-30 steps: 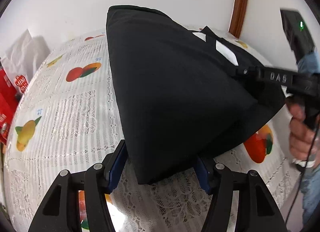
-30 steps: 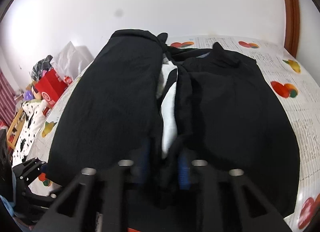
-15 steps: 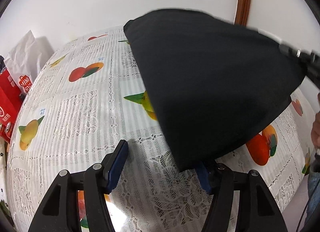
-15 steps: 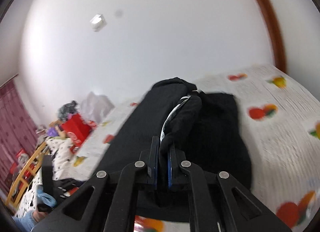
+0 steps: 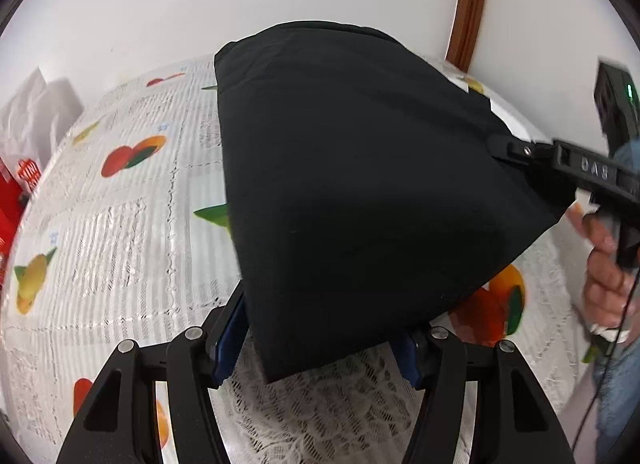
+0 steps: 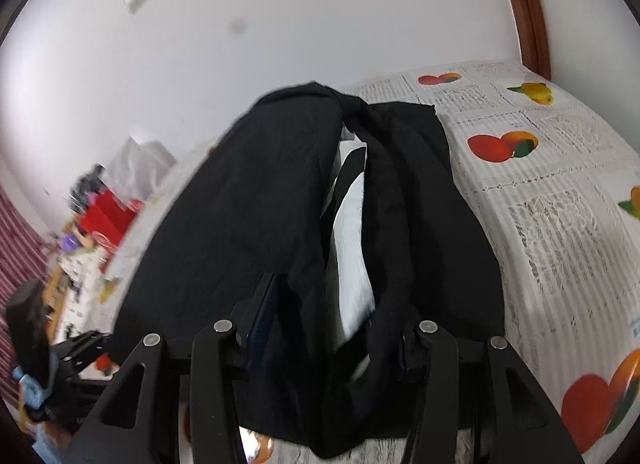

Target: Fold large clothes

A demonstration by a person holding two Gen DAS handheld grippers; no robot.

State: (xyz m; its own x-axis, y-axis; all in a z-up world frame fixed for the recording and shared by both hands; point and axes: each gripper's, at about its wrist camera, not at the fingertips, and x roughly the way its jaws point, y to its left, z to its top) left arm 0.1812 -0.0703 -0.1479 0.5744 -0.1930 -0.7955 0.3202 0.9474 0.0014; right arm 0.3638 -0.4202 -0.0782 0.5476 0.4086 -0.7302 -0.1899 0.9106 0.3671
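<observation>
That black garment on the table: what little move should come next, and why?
Probably draw the right gripper back clear of the garment. Its jaws are opening with cloth between them, and the garment already lies folded on the tablecloth. The left gripper stands open around a corner.

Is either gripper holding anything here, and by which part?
Nothing is gripped. The right gripper's jaws are opening around the black garment's folded edge; the left gripper stands open astride its corner.

The black garment hides the left gripper's right pad and much tablecloth.
</observation>
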